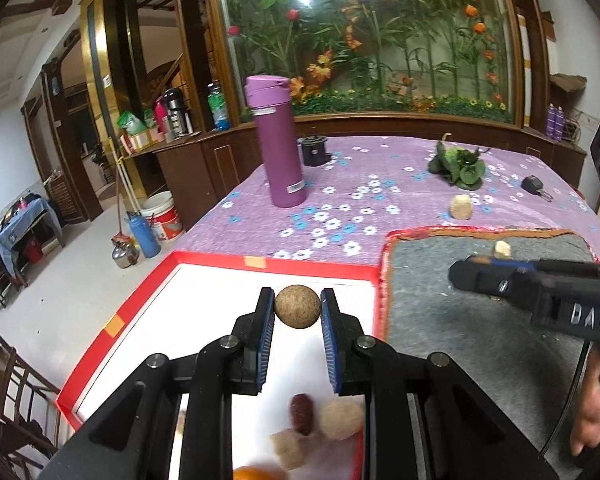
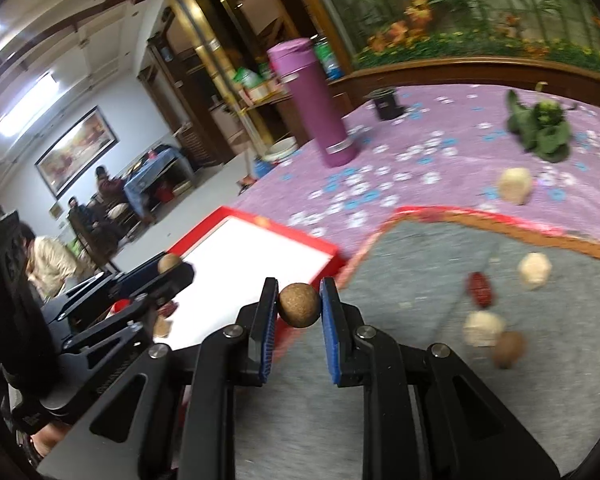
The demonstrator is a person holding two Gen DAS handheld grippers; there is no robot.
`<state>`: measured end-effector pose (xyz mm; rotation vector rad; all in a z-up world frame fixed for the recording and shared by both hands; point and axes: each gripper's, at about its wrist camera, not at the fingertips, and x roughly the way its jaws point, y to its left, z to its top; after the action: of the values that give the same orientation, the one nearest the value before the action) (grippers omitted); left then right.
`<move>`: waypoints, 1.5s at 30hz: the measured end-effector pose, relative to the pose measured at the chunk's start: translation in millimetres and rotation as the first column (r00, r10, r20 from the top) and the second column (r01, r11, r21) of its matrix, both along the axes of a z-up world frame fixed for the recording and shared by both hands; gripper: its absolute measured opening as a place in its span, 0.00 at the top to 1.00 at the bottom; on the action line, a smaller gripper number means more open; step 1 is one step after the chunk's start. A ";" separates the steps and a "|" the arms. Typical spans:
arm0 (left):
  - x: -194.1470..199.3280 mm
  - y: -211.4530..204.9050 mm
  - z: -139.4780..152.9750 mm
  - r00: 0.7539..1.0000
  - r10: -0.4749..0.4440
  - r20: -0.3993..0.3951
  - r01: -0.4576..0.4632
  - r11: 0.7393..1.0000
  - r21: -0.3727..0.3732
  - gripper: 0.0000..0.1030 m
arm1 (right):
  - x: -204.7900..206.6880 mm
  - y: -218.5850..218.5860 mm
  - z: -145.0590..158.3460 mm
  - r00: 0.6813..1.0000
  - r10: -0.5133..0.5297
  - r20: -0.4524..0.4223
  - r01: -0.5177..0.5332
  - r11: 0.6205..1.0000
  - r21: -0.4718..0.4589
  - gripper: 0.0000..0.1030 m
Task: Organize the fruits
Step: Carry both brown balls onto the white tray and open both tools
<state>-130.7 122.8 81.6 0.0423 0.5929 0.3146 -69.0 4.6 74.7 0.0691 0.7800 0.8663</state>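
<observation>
Left tongs (image 1: 297, 307) clenched on a brown ball (image 1: 297, 306) above the red tray (image 1: 220, 261), right tongs (image 2: 299, 305) clenched on another ball (image 2: 299, 305) beside it: lower gently, release inside the rim.

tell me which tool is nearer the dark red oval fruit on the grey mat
Right. The right tool hangs over the grey mat beside the dark red oval fruit; the left tool is over the red-rimmed white tray.
</observation>
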 end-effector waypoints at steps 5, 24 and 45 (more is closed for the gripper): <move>-5.0 17.5 -4.6 0.999 0.034 -0.007 -0.034 0.999 -0.009 0.79 | -14.2 37.4 -4.6 0.997 0.071 -0.005 -0.071 0.997 -0.013 0.77; -11.4 64.3 -22.6 0.994 0.099 -0.034 -0.101 0.994 -0.050 0.79 | -25.6 96.1 -27.5 0.986 0.156 -0.056 -0.159 0.985 -0.063 0.77; -7.8 83.7 -35.0 0.988 0.142 -0.066 -0.146 0.988 -0.055 0.78 | -16.5 114.6 -40.6 0.981 0.162 -0.108 -0.170 0.983 -0.071 0.76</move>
<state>-138.5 206.5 46.6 -0.0493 0.6682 0.4370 -85.5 119.2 34.1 -0.0229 0.9253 0.9945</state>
